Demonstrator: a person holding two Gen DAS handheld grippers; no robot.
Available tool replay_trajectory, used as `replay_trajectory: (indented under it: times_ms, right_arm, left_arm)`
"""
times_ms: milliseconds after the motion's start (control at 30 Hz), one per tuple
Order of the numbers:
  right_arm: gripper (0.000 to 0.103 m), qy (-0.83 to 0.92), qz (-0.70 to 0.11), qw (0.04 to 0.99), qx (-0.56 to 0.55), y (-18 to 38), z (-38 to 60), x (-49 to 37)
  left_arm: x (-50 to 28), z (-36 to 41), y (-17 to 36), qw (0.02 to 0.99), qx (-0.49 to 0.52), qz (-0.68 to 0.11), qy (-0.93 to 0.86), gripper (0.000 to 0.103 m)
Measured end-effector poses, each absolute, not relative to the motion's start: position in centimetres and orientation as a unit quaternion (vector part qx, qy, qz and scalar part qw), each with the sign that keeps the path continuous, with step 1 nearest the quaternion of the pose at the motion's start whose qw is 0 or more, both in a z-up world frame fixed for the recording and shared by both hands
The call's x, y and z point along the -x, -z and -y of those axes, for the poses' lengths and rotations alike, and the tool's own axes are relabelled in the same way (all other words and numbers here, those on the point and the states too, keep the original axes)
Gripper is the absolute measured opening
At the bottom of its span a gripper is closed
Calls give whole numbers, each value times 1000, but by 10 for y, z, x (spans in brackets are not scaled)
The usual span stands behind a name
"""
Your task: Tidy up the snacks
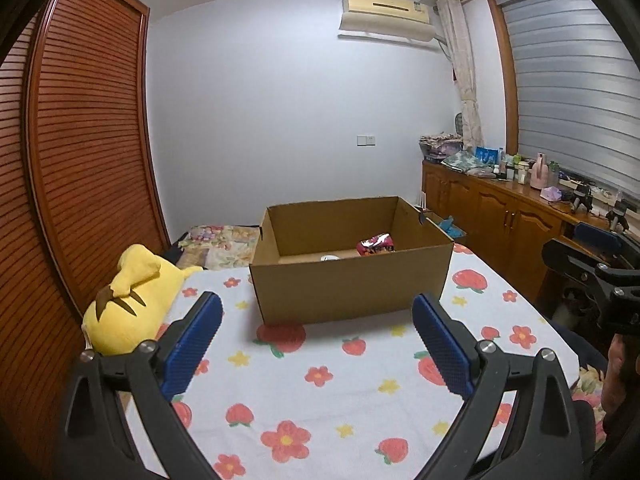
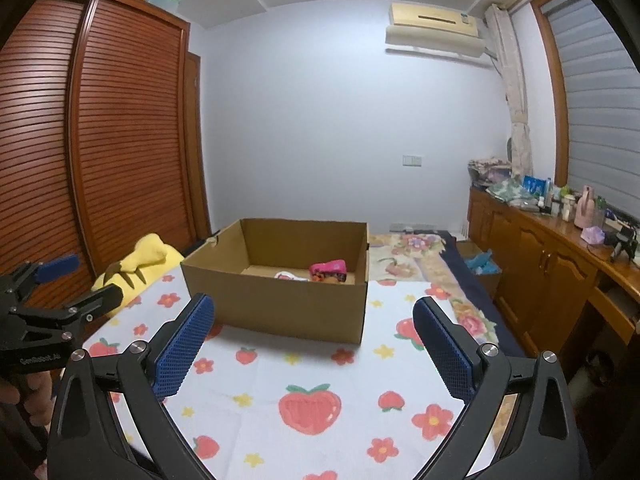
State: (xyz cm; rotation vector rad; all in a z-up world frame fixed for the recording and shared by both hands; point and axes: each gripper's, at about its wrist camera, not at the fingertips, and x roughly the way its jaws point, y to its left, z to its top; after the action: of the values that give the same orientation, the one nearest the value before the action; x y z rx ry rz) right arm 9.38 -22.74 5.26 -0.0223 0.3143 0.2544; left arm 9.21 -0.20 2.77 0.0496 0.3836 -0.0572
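Observation:
An open brown cardboard box (image 1: 348, 288) stands on a table with a white strawberry-and-flower cloth (image 1: 320, 392). Inside it lie a pink snack bag (image 1: 376, 245) and a small white item (image 1: 330, 257). The box (image 2: 280, 304), the pink bag (image 2: 329, 271) and the white item (image 2: 286, 276) also show in the right wrist view. My left gripper (image 1: 318, 312) is open and empty, held above the cloth in front of the box. My right gripper (image 2: 314, 316) is open and empty, also in front of the box. The left gripper shows at the left edge of the right wrist view (image 2: 80, 284).
A yellow plush toy (image 1: 128, 300) lies at the table's left edge by a wooden slatted wardrobe (image 1: 80, 140). A wooden sideboard (image 1: 500, 208) with bottles and clutter runs along the right wall. A bed with floral covers (image 2: 420, 256) lies behind the table.

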Motion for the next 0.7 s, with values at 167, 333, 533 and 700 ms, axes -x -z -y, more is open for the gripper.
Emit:
replay_trajectory:
  times_ms: [167, 333, 533, 700]
  right_arm:
    - [101, -127, -160, 979, 6, -49, 230, -88]
    - [101, -124, -162, 979, 8, -45, 230, -87]
    - [101, -123, -164, 979, 6, -44, 231, -87]
    - [101, -122, -165, 979, 6, -43, 231, -86]
  left_arm:
    - [-86, 3, -24, 981, -20, -193, 28, 97]
    - [-84, 3, -22, 980, -22, -195, 27, 97]
    - [-83, -1, -18, 980, -19, -195, 23, 97]
    - [-83, -1, -17, 980, -18, -197, 25, 97]
